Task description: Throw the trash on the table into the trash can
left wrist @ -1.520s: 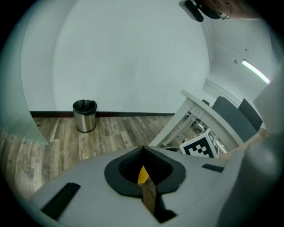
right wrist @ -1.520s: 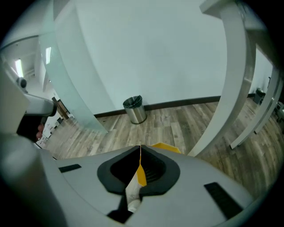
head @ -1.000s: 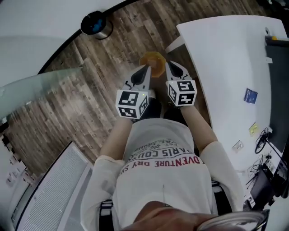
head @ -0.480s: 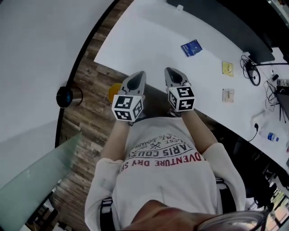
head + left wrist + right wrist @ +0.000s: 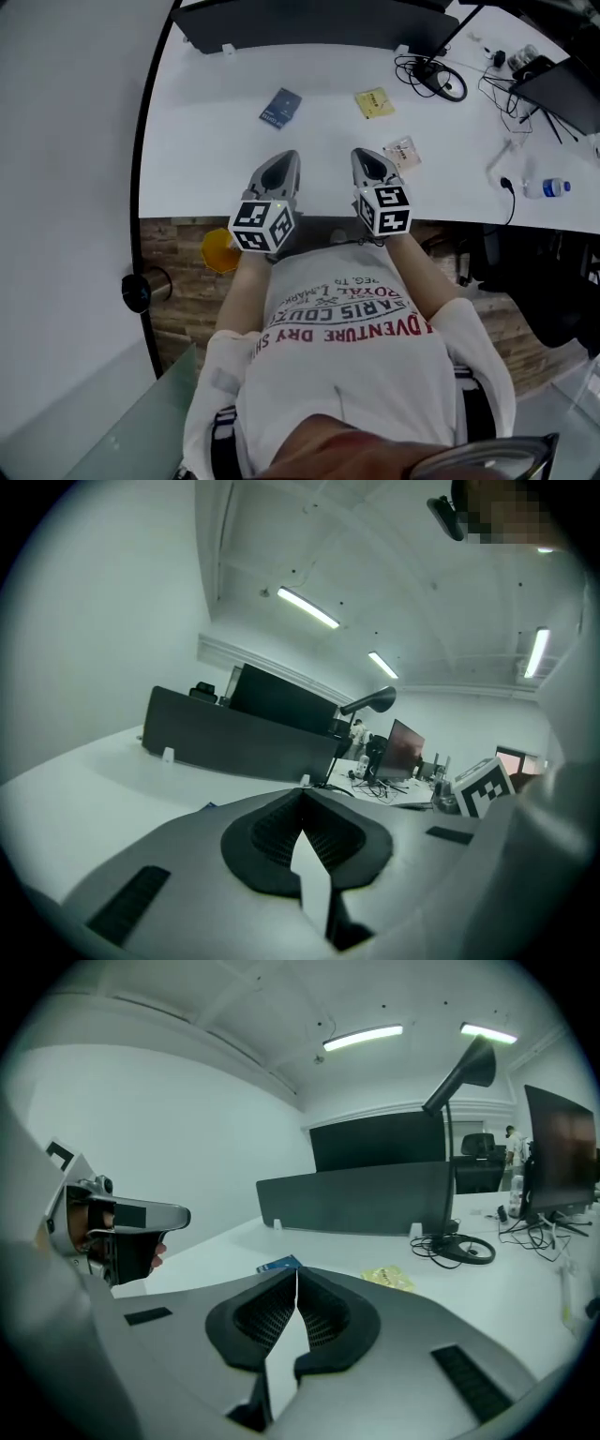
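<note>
1. The white table (image 5: 206, 141) is the largest thing in the head view and takes up the upper half of it. A long dark partition (image 5: 309, 23) stands along its far edge.
2. The person (image 5: 342, 366) stands at the near edge of the table, on a wooden floor (image 5: 183, 272), with one gripper in each hand.
3. The left gripper (image 5: 284, 161) points over the near edge of the table. In the left gripper view its jaws are pressed together at the tip, with nothing between them.
4. The right gripper (image 5: 367, 157) is beside it, a little apart, and points the same way. In the right gripper view its jaws are also pressed together and hold nothing.
5. The yellow trash can (image 5: 218, 251) stands on the floor to the person's left, just below the table edge and, in the head view, next to the marker cube of the left gripper.
6. A dark round container (image 5: 141, 291) stands on the floor further to the left.
7. Three small pieces of trash lie on the table in front of the grippers. The blue packet (image 5: 280, 107) is ahead of the left gripper. The yellow packet (image 5: 374, 102) is ahead of the right gripper. The pale packet (image 5: 401, 152) is near the tip of the right gripper.
</note>
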### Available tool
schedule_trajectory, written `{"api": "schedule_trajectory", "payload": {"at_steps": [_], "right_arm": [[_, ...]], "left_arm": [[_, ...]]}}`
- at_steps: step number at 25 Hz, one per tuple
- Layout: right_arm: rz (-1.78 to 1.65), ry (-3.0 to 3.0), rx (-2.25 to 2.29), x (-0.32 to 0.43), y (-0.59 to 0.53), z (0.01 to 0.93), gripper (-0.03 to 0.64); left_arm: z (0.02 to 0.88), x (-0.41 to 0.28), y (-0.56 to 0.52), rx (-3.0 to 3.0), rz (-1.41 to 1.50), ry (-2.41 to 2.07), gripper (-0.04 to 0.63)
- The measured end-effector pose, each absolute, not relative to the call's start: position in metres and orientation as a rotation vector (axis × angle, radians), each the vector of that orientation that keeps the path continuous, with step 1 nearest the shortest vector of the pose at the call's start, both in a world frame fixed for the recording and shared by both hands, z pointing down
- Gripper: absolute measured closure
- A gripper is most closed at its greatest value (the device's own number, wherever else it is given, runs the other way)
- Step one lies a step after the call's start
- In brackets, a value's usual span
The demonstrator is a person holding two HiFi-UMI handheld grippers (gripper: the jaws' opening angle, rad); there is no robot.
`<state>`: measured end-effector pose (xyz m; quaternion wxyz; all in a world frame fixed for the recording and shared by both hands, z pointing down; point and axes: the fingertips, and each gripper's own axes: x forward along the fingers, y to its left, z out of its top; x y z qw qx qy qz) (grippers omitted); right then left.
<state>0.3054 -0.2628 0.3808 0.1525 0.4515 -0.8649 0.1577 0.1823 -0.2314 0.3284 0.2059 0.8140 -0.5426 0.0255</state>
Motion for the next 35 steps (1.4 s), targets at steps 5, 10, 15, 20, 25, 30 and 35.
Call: {"api": "schedule_trajectory", "payload": {"at_steps": [5, 10, 15, 20, 25, 30, 35], "right_arm": [[0.435, -2.463, 1.355, 0.348, -0.269, 0.382, 0.589], [0.427, -2.47, 1.355, 0.36, -0.274, 0.383, 0.589], [0.478, -2.442, 1.367, 0.372, -0.277, 0.397, 0.589], [0.575, -2.316, 1.389, 0.395, -0.274, 0.434, 0.589], [0.633, -2.166, 1.355, 0.422, -0.269, 0.486, 0.581], [0.643, -2.063, 1.303, 0.443, -0.271, 0.533, 0.446], [0.637, -2.003, 1.291, 0.454, -0.282, 0.563, 0.443]], "left_arm": [[0.33, 0.219, -0.245, 2.302, 0.094, -1.503, 0.572], [0.33, 0.23, -0.253, 2.315, 0.11, -1.519, 0.572], [0.339, 0.239, -0.258, 2.308, 0.133, -1.508, 0.572], [0.358, 0.258, -0.263, 2.321, 0.209, -1.452, 0.572], [0.395, 0.288, -0.269, 2.312, 0.302, -1.327, 0.572], [0.429, 0.313, -0.276, 2.286, 0.354, -1.246, 0.572], [0.448, 0.324, -0.271, 2.261, 0.394, -1.199, 0.572]]}}
